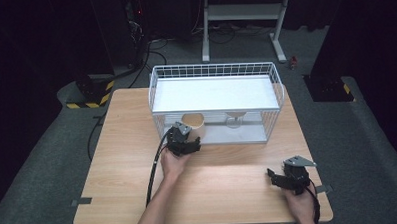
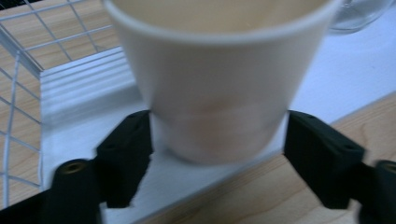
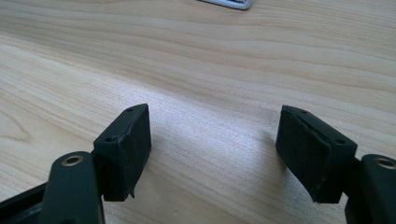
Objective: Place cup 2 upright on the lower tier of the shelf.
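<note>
The left gripper (image 1: 187, 138) holds a paper cup (image 2: 219, 74) at its base, both pads against its sides, on the white lower shelf (image 2: 84, 93) of the wire basket (image 1: 212, 71); the right gripper (image 1: 281, 175) rests spread wide, holding nothing, over the wooden table (image 3: 210, 70).

Your forearms are bare, with no sleeves showing. Each hand carries a matte black tool: the left tool (image 1: 184, 137) trails a black cable back behind it, and the right tool (image 1: 276, 177) wears a grey three-cornered plate on top. Each jaw ends in a blocky black pad with small screw holes, and a brass-ringed hole sits at its base.
</note>
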A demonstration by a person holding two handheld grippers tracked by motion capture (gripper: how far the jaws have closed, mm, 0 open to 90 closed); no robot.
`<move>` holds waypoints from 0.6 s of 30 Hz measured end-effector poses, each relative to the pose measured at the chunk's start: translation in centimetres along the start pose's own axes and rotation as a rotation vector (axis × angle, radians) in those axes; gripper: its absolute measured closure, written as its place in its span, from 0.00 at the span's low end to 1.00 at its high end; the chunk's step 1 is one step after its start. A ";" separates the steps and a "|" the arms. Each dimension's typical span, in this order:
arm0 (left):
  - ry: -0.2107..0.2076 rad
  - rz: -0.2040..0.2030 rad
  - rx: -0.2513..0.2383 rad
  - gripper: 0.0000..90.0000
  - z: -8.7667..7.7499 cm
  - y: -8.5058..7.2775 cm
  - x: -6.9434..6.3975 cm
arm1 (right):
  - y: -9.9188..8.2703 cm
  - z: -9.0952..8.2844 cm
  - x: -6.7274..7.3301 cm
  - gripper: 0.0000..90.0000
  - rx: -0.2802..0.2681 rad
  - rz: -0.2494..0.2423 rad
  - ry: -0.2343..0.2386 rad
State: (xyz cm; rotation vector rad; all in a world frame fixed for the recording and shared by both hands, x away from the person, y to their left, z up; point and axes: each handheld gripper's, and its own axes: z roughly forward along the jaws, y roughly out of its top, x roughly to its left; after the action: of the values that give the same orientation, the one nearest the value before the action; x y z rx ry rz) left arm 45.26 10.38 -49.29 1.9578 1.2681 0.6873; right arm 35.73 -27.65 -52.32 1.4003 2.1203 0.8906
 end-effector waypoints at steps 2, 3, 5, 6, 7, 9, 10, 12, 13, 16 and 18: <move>0.001 -0.014 -0.002 0.31 0.1 0.0 0.1 | 0.0 0.0 0.0 0.29 0.000 0.000 0.000; 0.003 -0.020 0.000 0.32 0.1 0.0 0.2 | 0.0 0.0 0.0 0.29 0.000 0.000 0.000; 0.012 -0.024 -0.006 0.33 0.3 0.1 0.1 | 0.0 0.0 0.0 0.29 0.000 0.000 0.000; 0.015 -0.025 -0.009 0.33 0.4 0.1 0.1 | 0.0 0.0 0.0 0.29 0.000 0.000 0.000; 0.016 -0.032 -0.008 0.34 0.5 0.1 0.1 | 0.0 0.0 0.0 0.29 0.000 0.000 0.000; 0.022 -0.031 -0.006 0.36 0.5 0.1 0.1 | 0.0 0.0 0.0 0.29 0.000 0.000 0.000; 0.030 -0.029 -0.005 0.37 0.6 0.1 0.2 | 0.0 0.0 0.0 0.29 0.000 0.000 0.000; 0.026 -0.044 -0.005 0.38 0.9 0.1 0.3 | 0.0 0.0 0.0 0.29 0.000 0.000 0.000; 0.030 -0.043 -0.002 0.39 1.0 0.1 0.3 | 0.0 0.0 0.0 0.29 0.000 0.000 0.000; 0.059 -0.001 0.025 0.40 1.2 0.3 0.2 | 0.0 0.0 0.0 0.29 -0.001 0.002 0.000; 0.070 0.005 0.026 0.41 1.3 0.4 0.0 | 0.0 0.0 0.0 0.29 -0.001 0.002 0.000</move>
State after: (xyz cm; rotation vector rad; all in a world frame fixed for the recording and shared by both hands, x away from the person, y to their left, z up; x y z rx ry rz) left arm 46.43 9.94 -49.80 1.9734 1.3208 0.7517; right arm 35.72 -27.63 -52.32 1.4024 2.1189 0.8920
